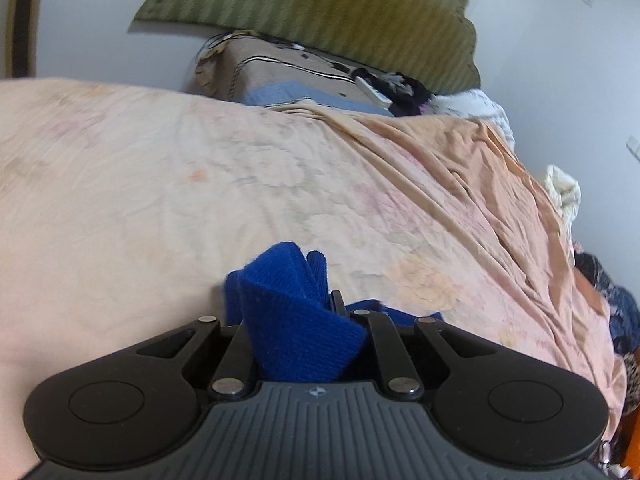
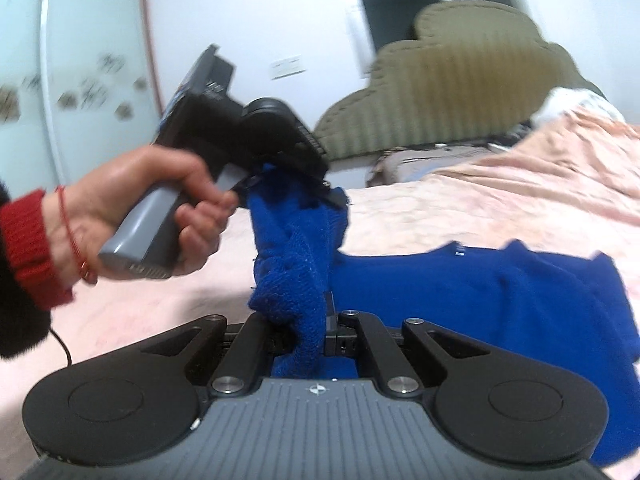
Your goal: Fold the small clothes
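Note:
A blue knit garment (image 2: 500, 292) lies partly spread on the peach bed sheet (image 2: 480, 200). My right gripper (image 2: 316, 320) is shut on a bunched edge of the garment, lifted off the bed. My left gripper (image 2: 320, 192), held by a hand (image 2: 132, 208) with a red cuff, is shut on the same raised edge farther up. In the left wrist view the left gripper (image 1: 320, 312) clamps a thick fold of the blue garment (image 1: 296, 320) that hides its fingertips.
The peach floral sheet (image 1: 200, 180) covers the bed. An olive striped headboard (image 1: 320, 4) stands at the far end, with a beige box and dark clutter (image 1: 384, 84) below it. Clothes (image 1: 616, 308) pile at the bed's right edge.

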### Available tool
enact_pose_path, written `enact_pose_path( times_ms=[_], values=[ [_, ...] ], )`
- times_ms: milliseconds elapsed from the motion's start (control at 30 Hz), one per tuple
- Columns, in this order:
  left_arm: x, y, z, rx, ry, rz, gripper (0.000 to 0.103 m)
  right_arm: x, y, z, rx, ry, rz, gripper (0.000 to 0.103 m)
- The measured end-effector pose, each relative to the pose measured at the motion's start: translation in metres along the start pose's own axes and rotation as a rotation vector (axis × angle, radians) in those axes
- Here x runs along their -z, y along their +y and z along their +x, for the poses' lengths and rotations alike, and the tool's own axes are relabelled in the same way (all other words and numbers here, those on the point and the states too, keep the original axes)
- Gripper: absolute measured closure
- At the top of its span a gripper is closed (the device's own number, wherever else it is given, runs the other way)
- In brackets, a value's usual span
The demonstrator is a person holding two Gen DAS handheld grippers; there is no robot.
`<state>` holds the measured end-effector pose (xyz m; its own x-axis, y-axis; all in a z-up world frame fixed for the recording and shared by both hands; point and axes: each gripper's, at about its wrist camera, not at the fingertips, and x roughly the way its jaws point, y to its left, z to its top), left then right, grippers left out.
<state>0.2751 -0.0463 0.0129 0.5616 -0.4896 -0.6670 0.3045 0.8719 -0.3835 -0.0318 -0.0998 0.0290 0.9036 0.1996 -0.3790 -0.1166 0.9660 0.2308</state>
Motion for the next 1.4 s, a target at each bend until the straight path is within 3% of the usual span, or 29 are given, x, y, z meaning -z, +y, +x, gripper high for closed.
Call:
enact_pose_path(
  times_ms=[367, 700, 867, 1167, 1200, 1267, 1300, 1333, 1400],
  values=[
    [0.01, -0.081, 0.05, 0.02, 0.048, 0.093, 0.092, 0.009, -0.092, -0.02, 0.078, -0.077, 0.214, 0.098],
    [0.037, -0.149, 0.099, 0.037, 0.083, 0.19, 0.092, 0.029, -0.155, -0.034, 0.158, -0.078, 0.425, 0.098],
    [0.05, -0.168, 0.118, 0.047, 0.107, 0.233, 0.092, 0.045, -0.173, -0.035, 0.147, -0.055, 0.515, 0.098],
    [0.053, -0.187, 0.134, 0.134, 0.132, 0.236, 0.089, 0.059, -0.191, -0.038, 0.131, -0.049, 0.631, 0.093],
    [0.051, -0.19, 0.134, 0.144, 0.137, 0.234, 0.082, 0.06, -0.192, -0.04, 0.133, -0.057, 0.642, 0.093],
    [0.045, -0.194, 0.131, 0.165, 0.144, 0.201, 0.054, 0.061, -0.192, -0.041, 0.134, -0.061, 0.651, 0.089],
    [0.04, -0.196, 0.127, 0.189, 0.137, 0.18, 0.028, 0.062, -0.193, -0.039, 0.131, -0.058, 0.659, 0.088],
    [0.035, -0.197, 0.12, 0.215, 0.111, 0.166, 0.015, 0.063, -0.194, -0.039, 0.128, -0.059, 0.664, 0.087],
    [0.026, -0.201, 0.104, 0.237, 0.04, 0.173, 0.015, 0.064, -0.195, -0.039, 0.124, -0.06, 0.669, 0.087]
  ],
)
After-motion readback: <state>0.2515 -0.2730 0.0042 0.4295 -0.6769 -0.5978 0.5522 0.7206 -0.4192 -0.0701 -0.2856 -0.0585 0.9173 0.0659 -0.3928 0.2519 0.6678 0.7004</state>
